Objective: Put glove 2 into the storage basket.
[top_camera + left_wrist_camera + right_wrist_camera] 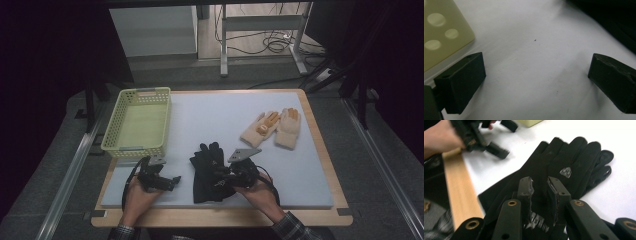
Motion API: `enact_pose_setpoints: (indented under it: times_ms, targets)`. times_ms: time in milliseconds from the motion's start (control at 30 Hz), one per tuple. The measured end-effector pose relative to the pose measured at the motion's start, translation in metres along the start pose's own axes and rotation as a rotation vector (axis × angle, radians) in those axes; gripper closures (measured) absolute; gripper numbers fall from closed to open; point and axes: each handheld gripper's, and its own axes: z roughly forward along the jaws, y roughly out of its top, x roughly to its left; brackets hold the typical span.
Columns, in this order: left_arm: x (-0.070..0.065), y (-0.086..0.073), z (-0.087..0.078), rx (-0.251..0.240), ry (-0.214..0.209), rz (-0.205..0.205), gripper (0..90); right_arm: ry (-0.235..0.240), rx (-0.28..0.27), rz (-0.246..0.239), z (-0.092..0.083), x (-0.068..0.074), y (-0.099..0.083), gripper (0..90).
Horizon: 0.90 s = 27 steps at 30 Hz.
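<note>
Black gloves [207,172] are what this is about, a stacked pair lying flat on the white mat [300,165], just off the near right corner of the green basket [137,122]. Long axis runs from the cuffs at the near edge of the mat to the fingers pointing away, level with the basket's near wall. The right gripper [541,185] is clearly the closer one: it sits right over the cuff end, jaws a narrow gap apart with glove fabric beneath and between them. Can't honestly tell if the pads are pinching it or just hovering. The left gripper [534,75] sits in front of the basket's near wall, jaws spread wide over bare mat, holding nothing, gloves off to its side.

Looks-wise: thin, dark, floppy fabric with a small silver logo [565,171] on the back of the hand. A cream and orange pair of gloves [274,127] lies farther from the basket, well apart.

My guess is the pinch needs to land on both cuffs at once.
</note>
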Motion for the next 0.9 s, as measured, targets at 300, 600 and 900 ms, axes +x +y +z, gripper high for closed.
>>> enact_pose_setpoints:
  times_ms: [300,600,900]
  targets:
    - [0.000,0.000,0.000,0.000,0.000,0.000,1.4,0.008,0.013,-0.015,-0.015,0.006,-0.020,67.9]
    - [0.000,0.000,0.000,-0.003,0.001,-0.004,1.4,0.004,-0.002,-0.048,0.016,-0.008,0.006,61.8]
    - [0.000,0.000,0.000,-0.003,0.000,-0.004,1.4,-0.010,0.079,-0.041,0.050,-0.011,0.008,85.9]
